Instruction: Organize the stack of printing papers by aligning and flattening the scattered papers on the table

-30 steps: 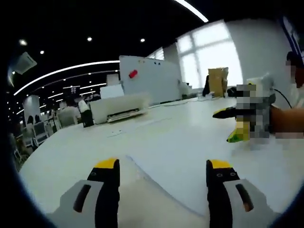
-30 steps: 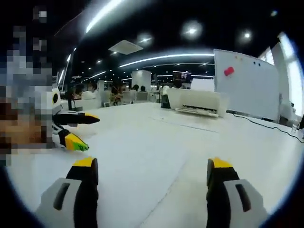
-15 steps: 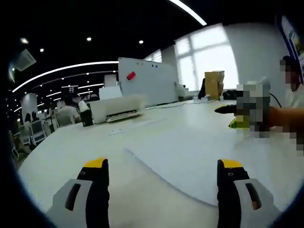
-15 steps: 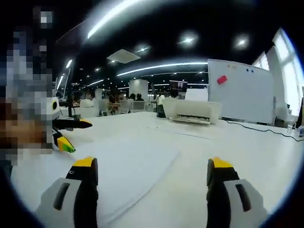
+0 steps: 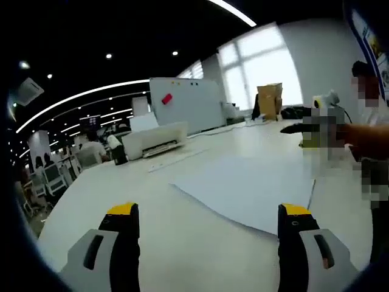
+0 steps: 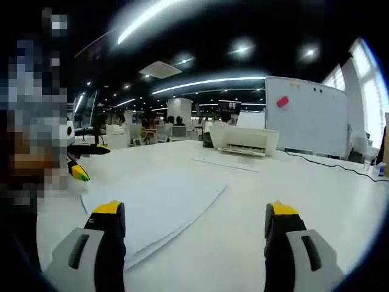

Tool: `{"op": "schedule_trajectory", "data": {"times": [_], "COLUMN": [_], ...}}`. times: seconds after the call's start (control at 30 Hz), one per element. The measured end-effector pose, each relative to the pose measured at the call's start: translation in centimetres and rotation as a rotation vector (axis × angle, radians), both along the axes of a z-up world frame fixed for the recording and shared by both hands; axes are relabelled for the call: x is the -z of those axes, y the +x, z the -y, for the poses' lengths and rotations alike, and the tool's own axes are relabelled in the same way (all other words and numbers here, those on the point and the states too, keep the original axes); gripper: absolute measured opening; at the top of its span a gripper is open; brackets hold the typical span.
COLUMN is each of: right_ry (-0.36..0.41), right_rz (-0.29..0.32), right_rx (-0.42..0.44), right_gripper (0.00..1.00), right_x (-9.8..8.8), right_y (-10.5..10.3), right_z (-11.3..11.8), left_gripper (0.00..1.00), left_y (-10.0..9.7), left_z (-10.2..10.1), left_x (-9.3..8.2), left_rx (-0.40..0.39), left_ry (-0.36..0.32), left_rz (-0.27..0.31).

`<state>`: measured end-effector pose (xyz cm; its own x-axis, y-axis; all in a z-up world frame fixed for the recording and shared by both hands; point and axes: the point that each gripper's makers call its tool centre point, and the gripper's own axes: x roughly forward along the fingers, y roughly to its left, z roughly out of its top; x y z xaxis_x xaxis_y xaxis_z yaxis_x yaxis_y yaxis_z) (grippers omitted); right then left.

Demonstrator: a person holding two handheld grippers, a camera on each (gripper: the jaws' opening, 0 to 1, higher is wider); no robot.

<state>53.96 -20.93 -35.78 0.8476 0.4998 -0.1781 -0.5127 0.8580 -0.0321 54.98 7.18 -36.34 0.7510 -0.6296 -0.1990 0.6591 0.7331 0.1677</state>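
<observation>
A flat stack of white printing papers [image 5: 255, 188] lies on the white table [image 5: 176, 243], ahead and to the right of my left gripper [image 5: 206, 213], which is open and holds nothing. In the right gripper view the same papers [image 6: 152, 204] spread ahead and to the left of my right gripper [image 6: 191, 213], also open and empty. The right gripper [image 5: 307, 135] shows at the far right of the left gripper view, beyond the papers. At the left of the right gripper view the left gripper [image 6: 82, 159] appears, its jaws apart.
A white printer [image 5: 155, 139] stands farther back on the table, with a loose sheet [image 5: 179, 159] before it. A whiteboard [image 5: 188, 103] and a cardboard box [image 5: 269, 100] are behind. A cable [image 6: 331, 163] runs across the table's right part.
Both views have pulled back and risen, so the papers now sit farther ahead of the jaws. The left gripper's jaws opened slightly wider a second ago and have held since.
</observation>
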Motion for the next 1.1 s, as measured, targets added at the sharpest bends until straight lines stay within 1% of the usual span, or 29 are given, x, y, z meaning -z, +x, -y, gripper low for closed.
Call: {"op": "schedule_trajectory", "data": {"times": [0.1, 0.17, 0.23, 0.37, 0.47, 0.53, 0.57, 0.6, 0.73, 0.9, 0.93, 1.1], "right_ry": [0.002, 0.012, 0.017, 0.002, -0.002, -0.005, -0.005, -0.008, -0.024, -0.027, -0.02, -0.015], "right_rz": [0.003, -0.006, -0.007, 0.005, 0.013, 0.01, 0.009, 0.0, 0.006, 0.008, 0.0, -0.014], "right_rx": [0.002, 0.001, 0.007, 0.014, 0.012, 0.012, 0.011, 0.004, 0.0, 0.003, 0.015, 0.027], "right_gripper": [0.9, 0.9, 0.9, 0.9, 0.9, 0.9, 0.9, 0.9, 0.9, 0.9, 0.9, 0.9], "right_x": [-0.9, -1.7, -2.2, -2.9, -3.6, -3.9, -3.9, -4.2, -4.7, -4.8, -5.0, -4.9], "right_y": [-0.8, -1.7, -2.4, -3.6, -4.6, -5.2, -5.2, -5.9, -6.8, -7.0, -7.3, -7.8], "right_z": [0.3, 0.6, 0.8, 1.1, 1.4, 1.5, 1.5, 1.4, 1.4, 1.6, 1.9, 2.1], "left_gripper": [0.97, 0.97, 0.97, 0.97, 0.97, 0.97, 0.97, 0.97, 0.97, 0.97, 0.97, 0.97], "left_y": [-0.9, -1.7, -2.4, -3.5, -4.6, -5.1, -5.2, -5.8, -6.4, -6.7, -7.1, -7.8], "left_z": [-0.4, -0.9, -1.2, -1.5, -2.5, -2.8, -2.8, -3.1, -3.7, -3.8, -3.9, -3.9], "left_x": [-0.7, -1.5, -2.1, -2.8, -3.3, -3.2, -3.3, -3.5, -4.0, -4.3, -4.3, -4.1], "left_rx": [0.003, -0.008, 0.001, 0.009, -0.002, 0.0, -0.001, -0.001, -0.006, -0.006, -0.004, 0.002], "left_ry": [0.016, 0.036, 0.049, 0.043, 0.011, -0.011, -0.015, -0.009, 0.015, 0.011, 0.006, 0.0], "left_rz": [0.009, 0.01, 0.019, 0.01, -0.027, -0.067, -0.071, -0.065, -0.052, -0.056, -0.073, -0.102]}}
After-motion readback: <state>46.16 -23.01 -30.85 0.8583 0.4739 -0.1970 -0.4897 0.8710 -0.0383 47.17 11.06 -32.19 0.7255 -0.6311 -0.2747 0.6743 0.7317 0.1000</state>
